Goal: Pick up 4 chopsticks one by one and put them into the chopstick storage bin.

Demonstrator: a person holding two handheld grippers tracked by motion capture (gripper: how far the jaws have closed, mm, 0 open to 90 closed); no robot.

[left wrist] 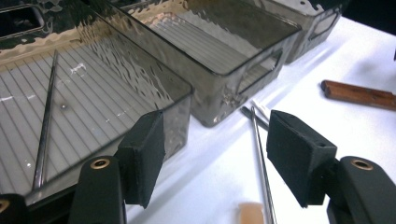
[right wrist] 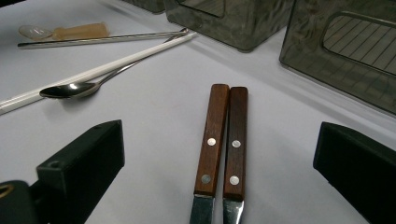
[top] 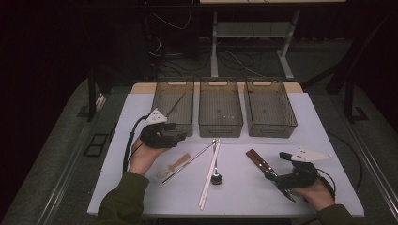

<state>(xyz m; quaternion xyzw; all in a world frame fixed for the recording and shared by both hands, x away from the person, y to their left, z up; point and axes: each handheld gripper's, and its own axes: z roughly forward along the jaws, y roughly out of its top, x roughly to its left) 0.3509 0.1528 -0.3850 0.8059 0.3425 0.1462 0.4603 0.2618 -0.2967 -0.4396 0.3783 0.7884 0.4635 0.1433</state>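
My left gripper (top: 180,134) (left wrist: 215,140) hovers open and empty at the front right corner of the left grey bin (top: 156,101) (left wrist: 180,122). A thin metal rod (top: 176,105) (left wrist: 45,122) lies inside that bin. My right gripper (top: 277,166) (right wrist: 217,135) is open near the table's front right. Two wooden-handled knives (top: 259,161) (right wrist: 224,140) lie side by side on the table between its jaws, and the pads stand well clear of them.
A middle bin (top: 220,129) (left wrist: 243,79) and a right bin (top: 270,131) stand empty at the back. On the white table (top: 141,108) lie white chopsticks (top: 210,176), a metal spoon (top: 216,177) (right wrist: 70,89), a metal rod (top: 187,161) and a small wooden-handled scoop (top: 174,165).
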